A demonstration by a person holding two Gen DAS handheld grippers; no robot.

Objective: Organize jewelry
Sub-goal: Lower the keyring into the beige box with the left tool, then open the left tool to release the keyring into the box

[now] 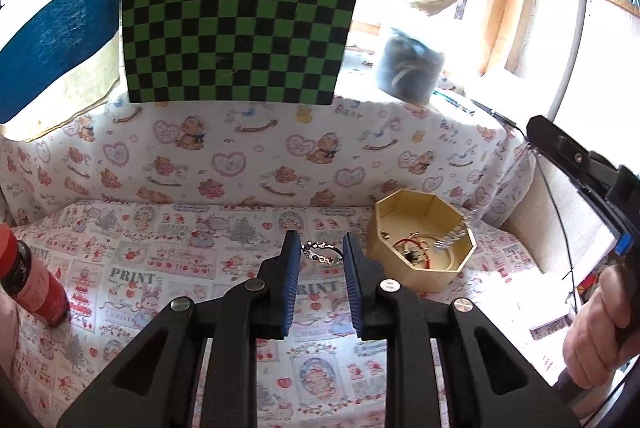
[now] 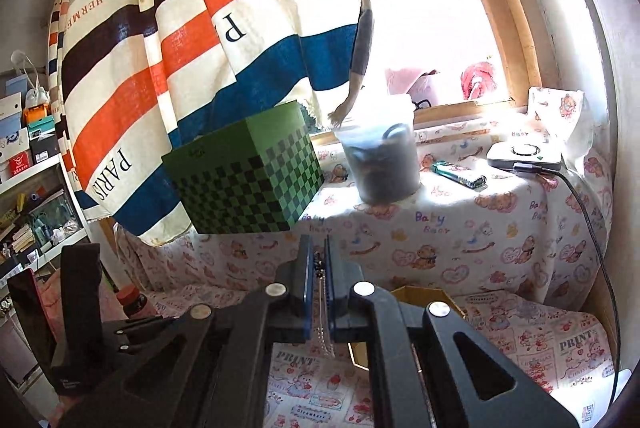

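Two grippers are in my hands. My left gripper (image 1: 321, 257) holds a small silver bracelet (image 1: 322, 254) between its blue pads (image 1: 291, 282), just above the printed cloth (image 1: 132, 268). The bracelet spans the gap from pad to pad. Just to the right of it stands the wooden box (image 1: 424, 240), with eight sides and no lid. Inside the box lie red cords (image 1: 412, 246), a thin hoop and a springy silver coil (image 1: 454, 238). My right gripper (image 2: 319, 262) is pinched tight on a thin silver chain (image 2: 325, 324), which hangs down between its pads in front of the box. Behind the box, up on the ledge, sits a green checkered cube (image 1: 236, 28). A red bottle (image 1: 30, 278) lies far left of the box.
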